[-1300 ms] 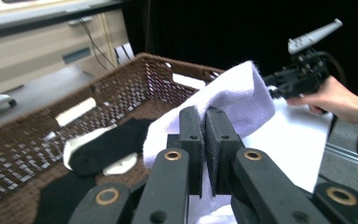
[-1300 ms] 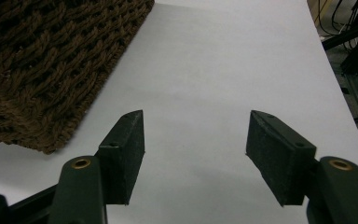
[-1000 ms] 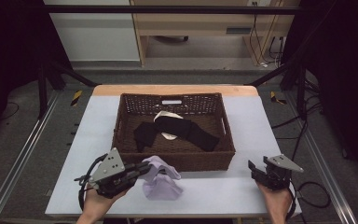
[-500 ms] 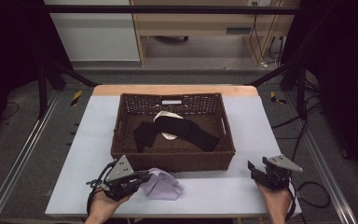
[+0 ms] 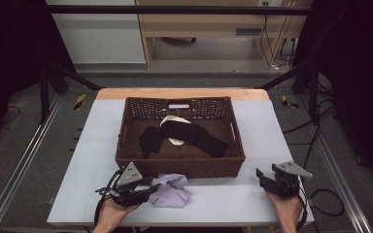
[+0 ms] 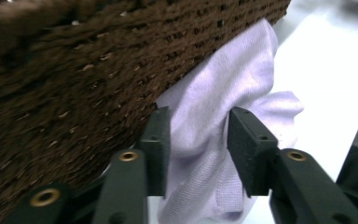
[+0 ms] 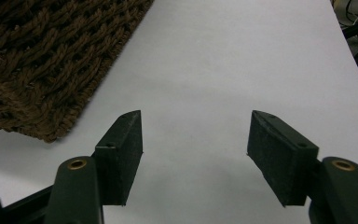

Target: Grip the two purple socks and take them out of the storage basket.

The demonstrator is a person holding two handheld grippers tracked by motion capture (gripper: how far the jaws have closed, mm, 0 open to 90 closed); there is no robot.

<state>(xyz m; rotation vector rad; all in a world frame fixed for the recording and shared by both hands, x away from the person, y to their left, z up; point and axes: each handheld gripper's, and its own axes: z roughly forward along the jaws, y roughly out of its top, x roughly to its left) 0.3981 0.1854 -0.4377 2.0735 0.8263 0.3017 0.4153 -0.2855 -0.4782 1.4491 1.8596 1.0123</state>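
A lilac cloth [image 5: 171,191] lies crumpled on the white table against the front wall of a brown wicker basket [image 5: 179,167]. My left gripper [image 5: 148,189] sits low at the cloth's left side. Its jaws have just been opening. In the left gripper view the cloth [image 6: 214,140] bulges between the parted jaws of the left gripper [image 6: 198,126], with the basket wall [image 6: 65,70] close on the left. My right gripper [image 5: 261,175] rests at the table's front right, open with nothing between its jaws. In its own view the right gripper [image 7: 196,126] faces bare table.
Inside the basket lie a black garment [image 5: 184,133] and a white item [image 5: 172,121] partly under it. The basket's corner [image 7: 37,56] is to the left of the right gripper. The table's front edge runs just behind both hands.
The left gripper has come down to the table with the lilac cloth and its jaws have parted. The cloth now rests against the basket front. The right gripper has not moved.
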